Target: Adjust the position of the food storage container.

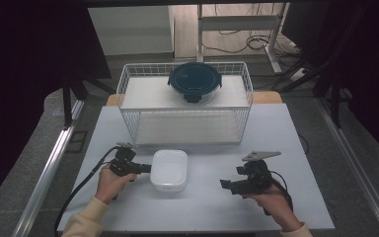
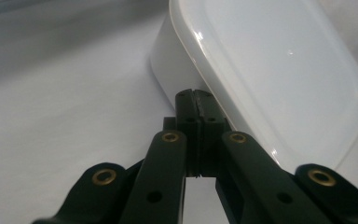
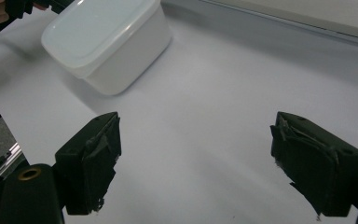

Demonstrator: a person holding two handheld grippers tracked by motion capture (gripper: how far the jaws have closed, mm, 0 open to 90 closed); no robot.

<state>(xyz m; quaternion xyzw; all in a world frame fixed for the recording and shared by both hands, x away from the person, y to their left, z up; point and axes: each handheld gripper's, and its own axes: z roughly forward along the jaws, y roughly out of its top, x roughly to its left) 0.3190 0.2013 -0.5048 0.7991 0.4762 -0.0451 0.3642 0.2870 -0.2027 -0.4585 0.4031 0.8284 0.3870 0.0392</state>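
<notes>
From above, our left gripper (image 1: 145, 168) touches the left edge of the white lidded box (image 1: 169, 170) on the table (image 1: 276, 133); our right gripper (image 1: 225, 185) hovers well apart. Looking along the left gripper (image 2: 196, 99), jaws pressed together meet the box's (image 2: 270, 74) lid rim. Along the right gripper (image 3: 196, 154), jaws gape wide, box (image 3: 107, 42) far ahead.
</notes>
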